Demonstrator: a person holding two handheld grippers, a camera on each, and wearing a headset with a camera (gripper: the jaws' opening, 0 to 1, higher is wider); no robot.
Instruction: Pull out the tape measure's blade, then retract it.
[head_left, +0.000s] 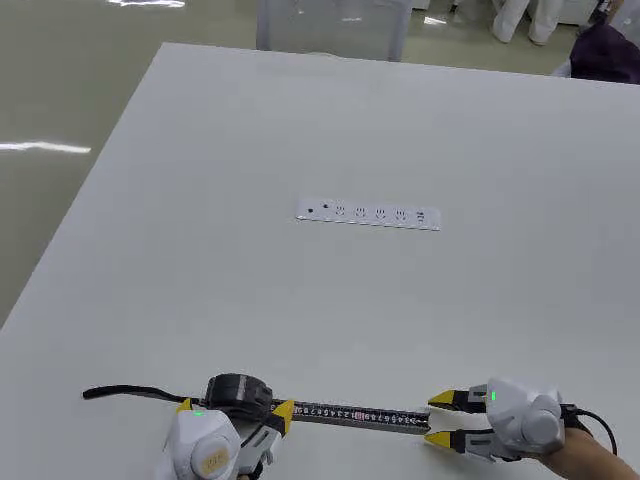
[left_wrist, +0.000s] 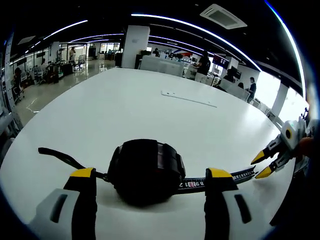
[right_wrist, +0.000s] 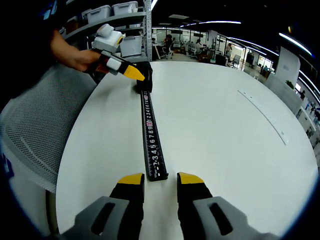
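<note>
both released; left tongs (left_wrist: 151, 173) wide astride tape measure (left_wrist: 145, 160), right tongs (right_wrist: 161, 179) ajar before blade (right_wrist: 150, 130)

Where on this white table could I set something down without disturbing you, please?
The wide bare stretch between the white power strip and the black tape measure is free, as is the tabletop beyond the strip. The near edge is crowded: extended blade, black strap, left gripper, right gripper.
</note>
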